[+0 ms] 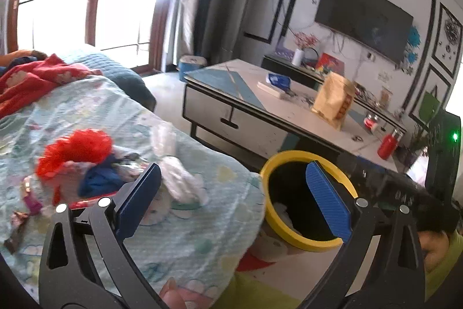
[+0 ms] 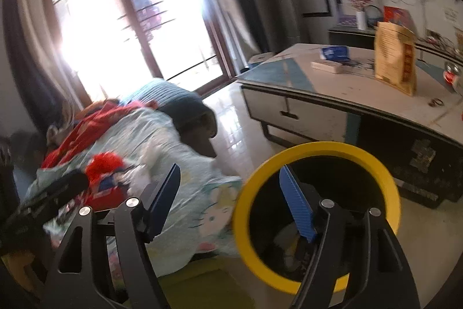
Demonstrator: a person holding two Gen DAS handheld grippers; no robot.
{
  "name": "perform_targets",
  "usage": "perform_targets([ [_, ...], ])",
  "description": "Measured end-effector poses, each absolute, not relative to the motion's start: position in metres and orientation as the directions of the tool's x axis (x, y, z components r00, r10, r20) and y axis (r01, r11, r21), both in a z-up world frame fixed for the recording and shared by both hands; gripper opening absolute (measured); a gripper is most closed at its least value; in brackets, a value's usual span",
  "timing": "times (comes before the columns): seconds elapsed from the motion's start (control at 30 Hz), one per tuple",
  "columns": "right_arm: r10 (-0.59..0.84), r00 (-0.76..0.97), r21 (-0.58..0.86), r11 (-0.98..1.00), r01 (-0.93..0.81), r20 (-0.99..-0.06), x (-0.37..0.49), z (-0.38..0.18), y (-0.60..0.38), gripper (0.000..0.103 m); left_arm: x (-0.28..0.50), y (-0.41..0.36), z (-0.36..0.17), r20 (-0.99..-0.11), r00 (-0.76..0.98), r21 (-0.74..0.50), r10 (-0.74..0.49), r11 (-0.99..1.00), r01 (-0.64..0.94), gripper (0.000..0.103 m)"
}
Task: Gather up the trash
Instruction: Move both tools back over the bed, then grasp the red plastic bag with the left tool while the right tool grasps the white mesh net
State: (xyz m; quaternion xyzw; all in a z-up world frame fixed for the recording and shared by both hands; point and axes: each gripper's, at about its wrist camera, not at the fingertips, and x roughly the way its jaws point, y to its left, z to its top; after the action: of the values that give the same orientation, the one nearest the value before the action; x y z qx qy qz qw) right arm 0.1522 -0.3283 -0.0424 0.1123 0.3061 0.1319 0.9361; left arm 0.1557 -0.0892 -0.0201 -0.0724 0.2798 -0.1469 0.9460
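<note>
Bedding in pale blue cartoon print point(image 1: 179, 245) fills the near ground under both of your tools. Your left claw point(image 1: 231, 193) stands spread wide with nothing between its blue pads; your right claw point(image 2: 228, 201) is also spread and empty, one finger over the bed, the other in front of the bin's mouth. Just beside the bed edge sits the yellow-rimmed bin point(image 1: 289, 161), dark inside, with some pale scraps visible at the bottom. Farther along the bedding lies the trash pile point(image 1: 95, 164): a red mesh wad, a blue crumpled piece, white crumpled paper point(image 1: 179, 178) nearest the left claw, and small wrappers toward the left edge. These look light, soft and loosely heaped, so a pinch may catch only one scrap, or snag the cover beneath; closing too deep would likely drag the bedding along. Light pieces could also drop short of the bin, since its mouth is partly overlapped by the cover's edge. Beyond stand the desk point(image 1: 246, 94) with a paper bag and red bottles, then the wall-mounted screen.
</note>
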Motion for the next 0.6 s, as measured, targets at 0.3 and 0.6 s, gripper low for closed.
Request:
perform_targets([
  [0.3,0.378,0.736,0.226,0.926,-0.303,-0.562,0.143,-0.039,-0.274,0.070,0.147,-0.048,-0.016,-0.477,0.839,-0.238,-0.263,0.957,0.165,0.092],
  [0.6,0.417,0.704,0.185,0.904,-0.385,-0.575,0.141,-0.037,-0.233,0.072,0.148,-0.001,-0.020,-0.480,0.854,-0.286,-0.201,0.956,0.064,0.092],
])
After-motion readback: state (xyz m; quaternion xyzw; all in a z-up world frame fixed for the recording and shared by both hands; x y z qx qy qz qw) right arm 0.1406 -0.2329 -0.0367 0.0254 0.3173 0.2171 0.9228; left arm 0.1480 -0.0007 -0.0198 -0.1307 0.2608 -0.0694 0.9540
